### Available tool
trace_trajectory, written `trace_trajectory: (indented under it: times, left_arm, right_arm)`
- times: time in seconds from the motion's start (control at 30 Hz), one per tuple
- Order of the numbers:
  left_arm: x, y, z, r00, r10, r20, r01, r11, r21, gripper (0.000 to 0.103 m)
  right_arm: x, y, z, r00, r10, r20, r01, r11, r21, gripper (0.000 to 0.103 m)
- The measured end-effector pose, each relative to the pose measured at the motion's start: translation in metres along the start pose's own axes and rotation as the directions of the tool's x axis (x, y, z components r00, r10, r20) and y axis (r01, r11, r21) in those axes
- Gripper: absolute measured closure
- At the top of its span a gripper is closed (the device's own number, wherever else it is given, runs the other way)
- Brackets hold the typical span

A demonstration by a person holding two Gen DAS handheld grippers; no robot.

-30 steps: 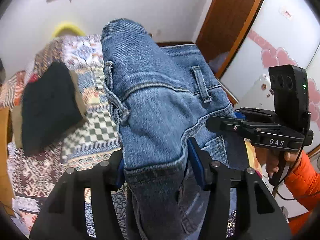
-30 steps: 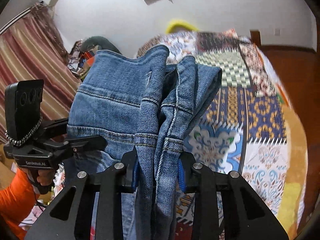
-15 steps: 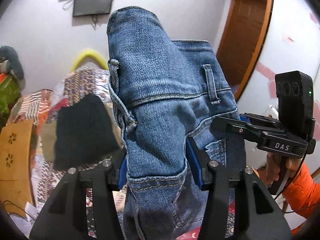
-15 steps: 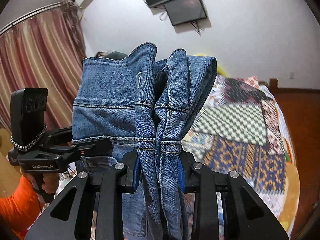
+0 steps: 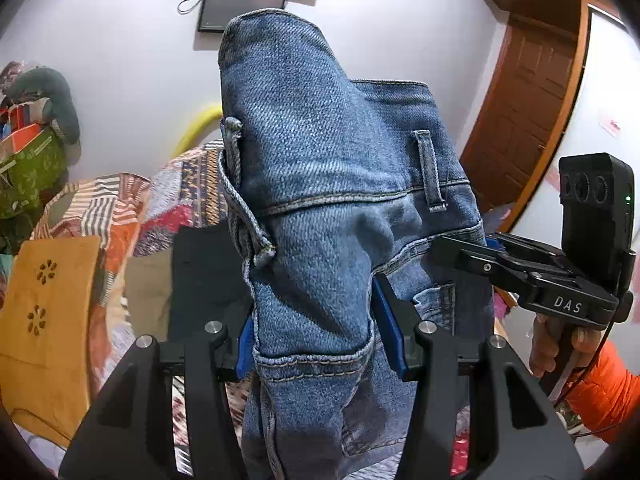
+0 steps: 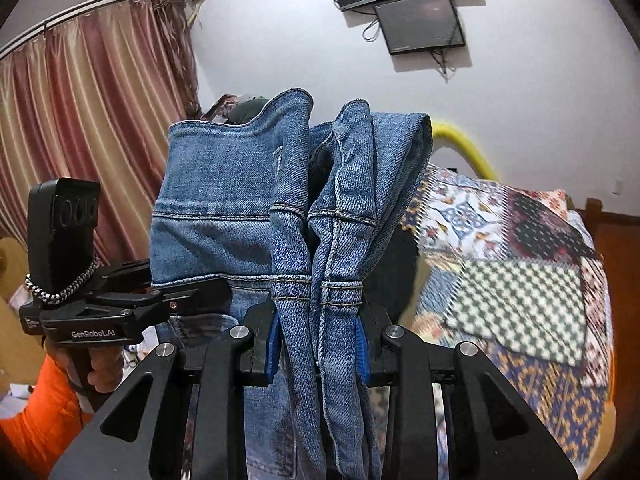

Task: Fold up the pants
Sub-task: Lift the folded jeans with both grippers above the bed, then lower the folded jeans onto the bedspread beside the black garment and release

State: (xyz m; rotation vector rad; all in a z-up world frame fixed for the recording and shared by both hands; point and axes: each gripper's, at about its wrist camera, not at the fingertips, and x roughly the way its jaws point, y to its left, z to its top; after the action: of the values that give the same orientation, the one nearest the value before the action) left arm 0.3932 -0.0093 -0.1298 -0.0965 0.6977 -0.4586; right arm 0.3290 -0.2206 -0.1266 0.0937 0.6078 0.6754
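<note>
the jeans (image 5: 328, 208) hang in the air by their waistband, bunched at both ends and well clear of the patchwork bed (image 6: 520, 264) below. the left gripper (image 5: 316, 344) has its blue-padded fingers (image 5: 386, 320) pinching a thick wad of denim at one side of the waist, near a belt loop; the right gripper (image 6: 316, 340) has its fingers (image 6: 274, 336) pressed on a narrower, doubled-over fold at the other side. compared with a moment ago both holds look unchanged, but the view behind the cloth has swung from the bedspread up to the white wall and the two dark screens (image 6: 420, 24), so the pair has been lifted and tipped upward together. that reads to me as the waist being raised to let the legs drop straight before laying them down; the folding proper looks not yet begun. a black garment (image 5: 204, 276) lies on the bed, and orange sleeves (image 5: 600, 396) show behind each handle.
</note>
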Motion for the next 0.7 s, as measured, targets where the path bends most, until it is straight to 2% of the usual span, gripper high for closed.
trace_trajectory:
  times: [0.2, 0.5, 0.57, 0.67, 0.7]
  left_arm:
    - [0.031, 0.039, 0.021, 1.0, 0.027, -0.011, -0.027, 1.0, -0.004, 0.052]
    - [0.102, 0.083, 0.035, 0.997, 0.031, -0.076, -0.033, 0.999, -0.034, 0.052]
    - [0.124, 0.093, 0.036, 0.994, 0.051, -0.097, -0.054, 0.998, -0.03, 0.052]
    - [0.156, 0.112, 0.038, 0.989, 0.075, -0.13, -0.083, 0.995, -0.055, 0.052]
    - [0.164, 0.118, 0.037, 0.987, 0.075, -0.141, -0.085, 0.994, -0.066, 0.052]
  right_arm:
    - [0.043, -0.001, 0.02, 1.0, 0.005, -0.007, -0.005, 1.0, -0.02, 0.076]
    - [0.111, -0.028, 0.033, 0.998, -0.024, -0.059, 0.026, 1.0, 0.017, 0.076]
    - [0.129, -0.038, 0.033, 0.996, -0.033, -0.078, 0.036, 0.999, 0.038, 0.076]
    - [0.16, -0.05, 0.036, 0.992, -0.051, -0.117, 0.058, 0.997, 0.056, 0.076]
    - [0.167, -0.053, 0.037, 0.989, -0.105, -0.107, 0.114, 0.99, 0.088, 0.076]
